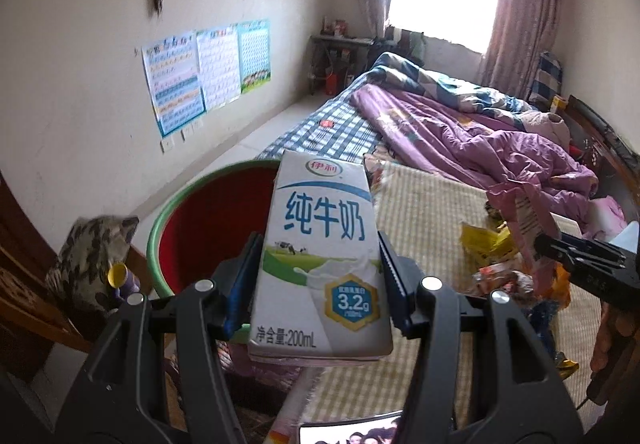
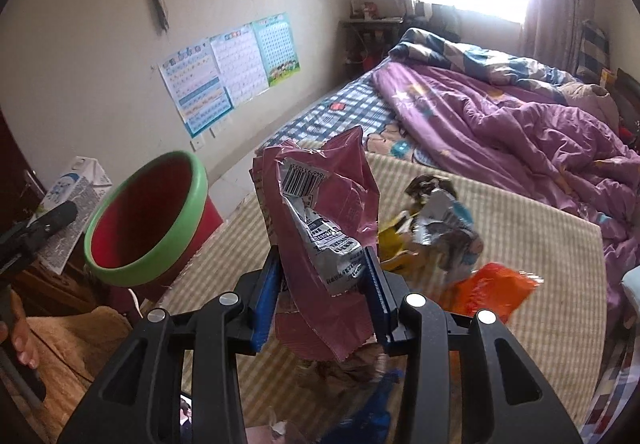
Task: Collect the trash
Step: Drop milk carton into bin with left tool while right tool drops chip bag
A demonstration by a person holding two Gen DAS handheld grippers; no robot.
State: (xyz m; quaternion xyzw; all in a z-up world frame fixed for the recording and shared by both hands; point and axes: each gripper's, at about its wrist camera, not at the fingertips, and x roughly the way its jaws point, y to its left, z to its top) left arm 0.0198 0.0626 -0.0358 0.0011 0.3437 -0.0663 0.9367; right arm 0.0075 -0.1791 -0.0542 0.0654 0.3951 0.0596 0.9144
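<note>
Left jaws: partly open, both blue pads pressed on the sides of a milk carton [image 1: 320, 256], which stands upright between them.
Left gripper [image 1: 318, 280]: holds the carton up beside the bin, at the edge of the bed; from the right wrist view it shows at the left edge [image 2: 38, 228] with the carton [image 2: 74, 199] in its grip.
Right jaws: partly open, clamped on a crumpled pink wrapper [image 2: 320, 228] whose top sticks up above the pads, barcode facing the camera.
Right gripper [image 2: 324, 284]: holds the wrapper up over the striped mat; the left wrist view shows it at the right edge [image 1: 568, 254] with the wrapper [image 1: 520, 211] hanging from it.
Bin [image 2: 148, 219]: red inside, green rim, tilted at the bed's edge, left of the wrapper; its mouth [image 1: 208, 219] is just left of the carton.
Mat [image 2: 520, 244]: yellow-striped, spread on the bed.
Loose trash: a yellow and silver wrapper [image 2: 436, 228] and an orange packet [image 2: 492, 292] lie on the mat, right of the right gripper.
Quilt [image 2: 520, 123]: purple, rumpled, further back on the bed.
Wall: posters [image 2: 232, 71] beyond the bin.
</note>
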